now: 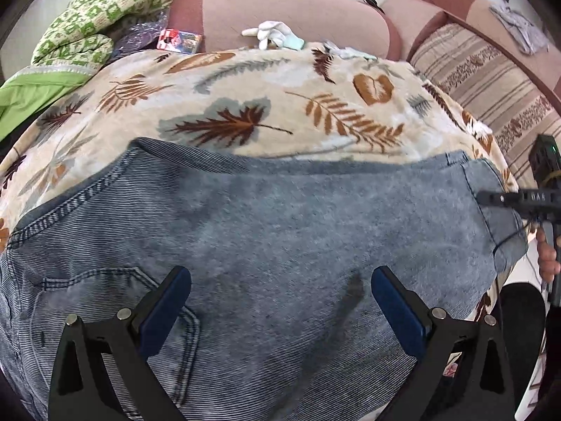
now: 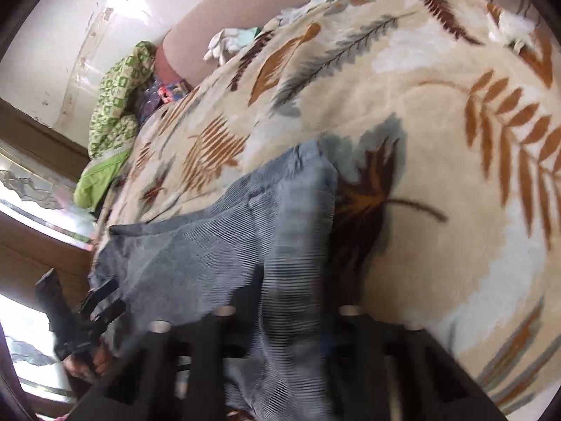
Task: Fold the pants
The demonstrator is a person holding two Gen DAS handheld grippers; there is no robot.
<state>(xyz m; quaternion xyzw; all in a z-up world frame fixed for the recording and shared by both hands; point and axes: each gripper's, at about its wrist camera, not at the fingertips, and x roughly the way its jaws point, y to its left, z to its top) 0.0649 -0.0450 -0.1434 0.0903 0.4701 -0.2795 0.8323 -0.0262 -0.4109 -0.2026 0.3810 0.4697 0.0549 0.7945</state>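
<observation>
Pants: faded blue-grey denim jeans [image 1: 280, 231] lie spread flat on a cream fleece blanket with brown and grey leaf print [image 1: 245, 80], which covers a pink sofa [image 1: 280, 7]. Left wrist view: we see our left gripper [image 1: 280, 301] hovering over the denim, blue-padded fingers [image 1: 168, 308] wide apart, gripping nothing. A back pocket sits just beside the left finger. Right gripper [image 1: 491, 198] comes in at the leg end on the right edge; from here we cannot tell its state. A green patterned cloth [image 1: 87, 17] and a white glove [image 1: 270, 31] lie well apart at the back.

Right wrist view: blurred. The jeans [image 2: 245, 238] bunch between the right gripper [image 2: 280, 319] fingers; it looks clenched on the fabric, lifting an end. Left gripper [image 2: 94, 308] shows low left.

We judge the denim soft but fairly heavy, floppy, not slippery; best pinched at seams, hems or waistband, both layers together.
</observation>
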